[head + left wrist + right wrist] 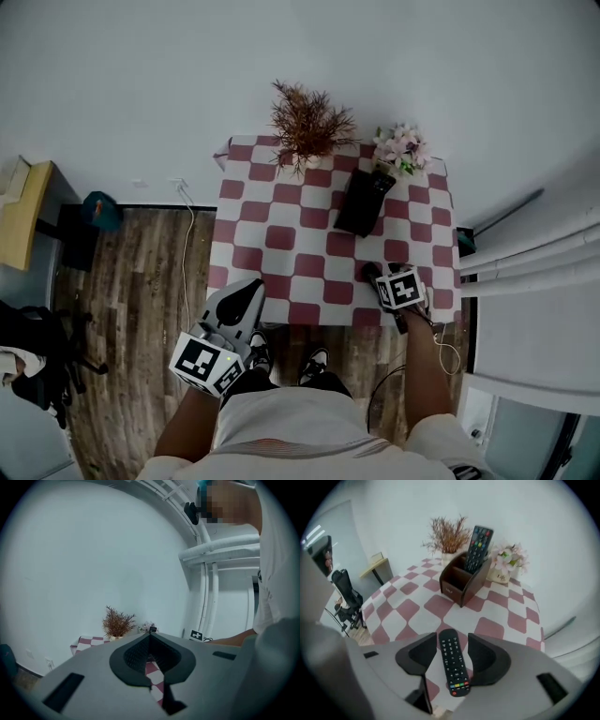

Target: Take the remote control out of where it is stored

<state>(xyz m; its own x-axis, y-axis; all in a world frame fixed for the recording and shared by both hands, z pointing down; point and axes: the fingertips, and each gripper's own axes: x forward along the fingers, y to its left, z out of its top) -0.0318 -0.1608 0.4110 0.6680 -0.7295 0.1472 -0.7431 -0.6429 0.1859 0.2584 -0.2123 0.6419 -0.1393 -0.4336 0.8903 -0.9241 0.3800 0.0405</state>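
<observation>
Here, right fingers (486,660) straddling remote (452,665), left fingers (133,657) together

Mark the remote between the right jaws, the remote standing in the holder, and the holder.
Lying remote (453,663), right gripper view, keypad middle.
Standing remote (479,548), right gripper view, button face.
Holder (450,588), right gripper view, front wall.

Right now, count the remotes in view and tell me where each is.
2. One remote stands upright in the brown holder near the table's far edge; the other lies flat on the table between the right gripper's fingers. None seems hidden.
</observation>
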